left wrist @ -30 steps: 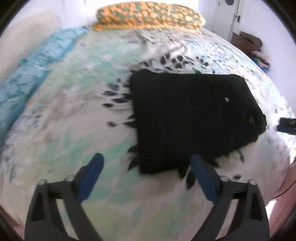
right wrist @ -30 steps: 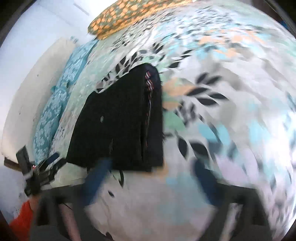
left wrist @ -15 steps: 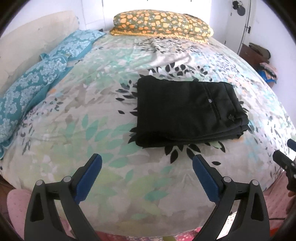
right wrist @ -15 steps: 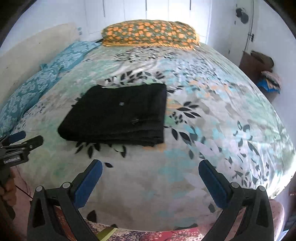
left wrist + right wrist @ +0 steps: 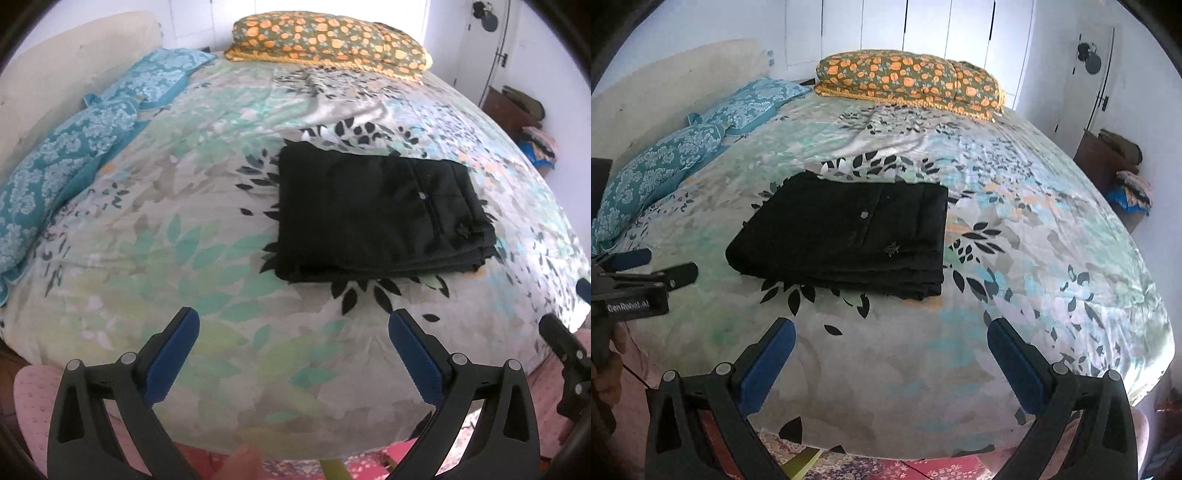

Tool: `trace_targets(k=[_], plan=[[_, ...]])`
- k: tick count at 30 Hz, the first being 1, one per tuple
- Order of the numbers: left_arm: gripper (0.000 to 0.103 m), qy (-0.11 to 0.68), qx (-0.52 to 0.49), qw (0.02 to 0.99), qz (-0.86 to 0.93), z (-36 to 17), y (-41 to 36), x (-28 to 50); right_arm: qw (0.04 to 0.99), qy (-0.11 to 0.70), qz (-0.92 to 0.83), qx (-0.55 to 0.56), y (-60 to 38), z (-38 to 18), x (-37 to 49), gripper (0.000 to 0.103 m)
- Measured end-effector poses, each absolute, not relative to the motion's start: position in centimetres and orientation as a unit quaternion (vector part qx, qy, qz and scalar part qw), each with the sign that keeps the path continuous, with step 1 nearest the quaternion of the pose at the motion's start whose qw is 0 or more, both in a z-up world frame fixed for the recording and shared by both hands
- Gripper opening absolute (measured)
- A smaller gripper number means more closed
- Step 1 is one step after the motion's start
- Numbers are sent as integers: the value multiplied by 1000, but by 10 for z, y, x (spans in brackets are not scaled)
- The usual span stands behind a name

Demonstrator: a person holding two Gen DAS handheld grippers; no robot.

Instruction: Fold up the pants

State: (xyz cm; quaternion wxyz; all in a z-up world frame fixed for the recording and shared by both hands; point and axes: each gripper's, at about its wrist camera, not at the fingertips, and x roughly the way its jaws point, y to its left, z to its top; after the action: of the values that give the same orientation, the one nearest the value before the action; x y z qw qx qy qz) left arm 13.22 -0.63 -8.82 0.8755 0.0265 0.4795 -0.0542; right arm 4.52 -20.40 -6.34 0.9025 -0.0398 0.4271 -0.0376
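Observation:
The black pants (image 5: 376, 214) lie folded into a flat rectangle with stacked layers on the floral bedspread (image 5: 184, 229). They also show in the right wrist view (image 5: 849, 232). My left gripper (image 5: 291, 325) is open and empty, held back over the bed's near edge, well short of the pants. My right gripper (image 5: 890, 336) is open and empty, also near the bed's front edge. The left gripper shows at the left edge of the right wrist view (image 5: 639, 269). The right gripper's fingers show at the right edge of the left wrist view (image 5: 565, 332).
An orange-flowered pillow (image 5: 328, 40) lies at the head of the bed. Blue patterned pillows (image 5: 74, 147) line the left side. A dark wooden cabinet with clothes (image 5: 1115, 162) stands by the right wall. A patterned rug (image 5: 923, 469) lies below the bed.
Both grippers have pulled back from the folded pants toward the bed's near edge and have steadied. The pants stay in place.

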Motion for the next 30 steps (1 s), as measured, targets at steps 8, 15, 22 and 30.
trace_targets(k=[8, 15, 22, 30], plan=[[103, 420, 24, 905, -64, -54, -4, 115, 907, 417, -38, -38, -207, -49, 46, 103], [103, 395, -11, 917, -49, -26, 6, 110, 924, 375, -47, -51, -207, -21, 45, 103], [103, 409, -7, 911, -48, -34, 10, 114, 917, 393, -23, -70, -194, -30, 45, 103], [103, 385, -6, 923, -24, -27, 16, 113, 914, 401, -13, -64, -192, -35, 43, 103]])
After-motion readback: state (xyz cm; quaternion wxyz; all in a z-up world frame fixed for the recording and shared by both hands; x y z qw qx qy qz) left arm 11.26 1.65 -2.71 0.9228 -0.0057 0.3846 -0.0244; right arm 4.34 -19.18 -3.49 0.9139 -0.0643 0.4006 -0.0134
